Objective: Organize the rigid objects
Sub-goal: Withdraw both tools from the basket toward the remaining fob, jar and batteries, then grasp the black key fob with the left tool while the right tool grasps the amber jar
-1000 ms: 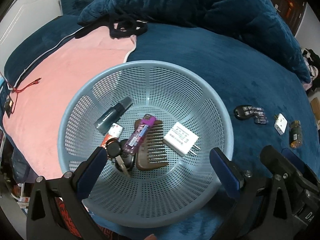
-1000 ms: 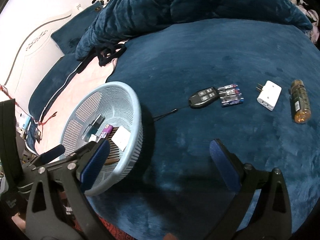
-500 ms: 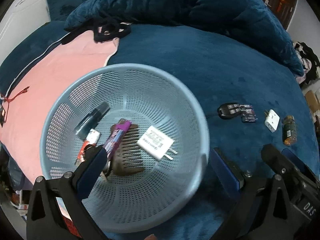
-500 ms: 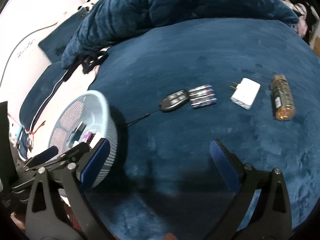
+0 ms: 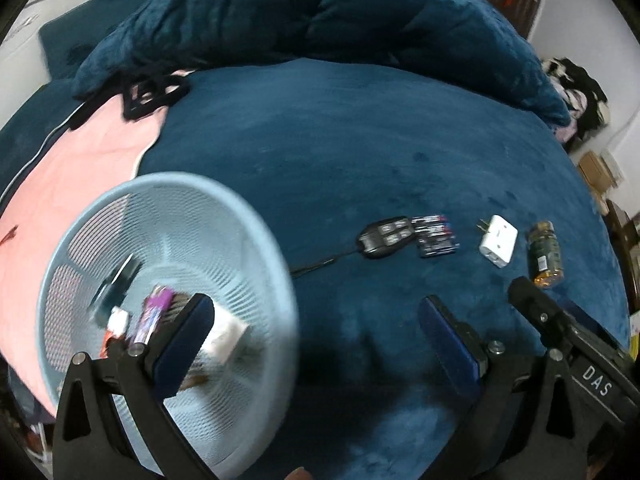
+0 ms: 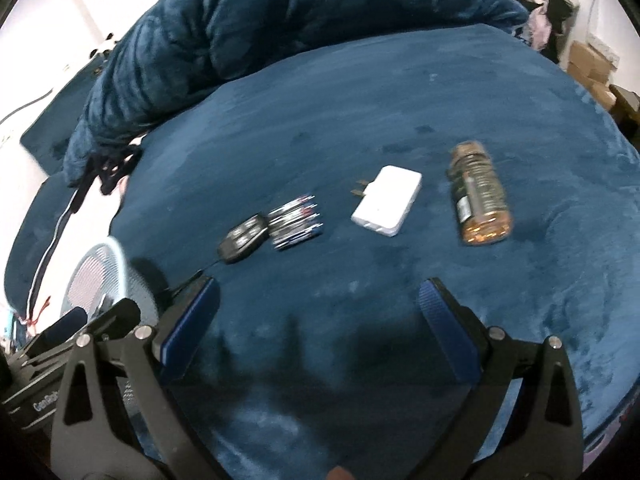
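A light blue mesh basket (image 5: 256,240) sits on the blue bed at the left; inside it lie a purple tube (image 5: 154,312), a white charger (image 5: 226,332) and other small items, blurred. On the bedspread lie a black key fob (image 6: 244,238), a pack of batteries (image 6: 296,222), a white plug adapter (image 6: 388,200) and an amber bottle (image 6: 480,196). They also show in the left wrist view: fob (image 5: 384,237), batteries (image 5: 436,236), adapter (image 5: 498,240), bottle (image 5: 545,254). My left gripper (image 5: 316,336) is open and empty beside the basket. My right gripper (image 6: 318,320) is open and empty, short of the fob and adapter.
A rumpled blue quilt (image 6: 280,20) lies along the far side. A pink blanket (image 5: 68,184) covers the bed's left part, with a black strap (image 5: 152,92) on it. Cardboard boxes (image 6: 592,64) stand off the bed at the right.
Both grippers have swung right, away from the basket and toward the loose objects. The basket has slid to the left of both views. Both stay open.
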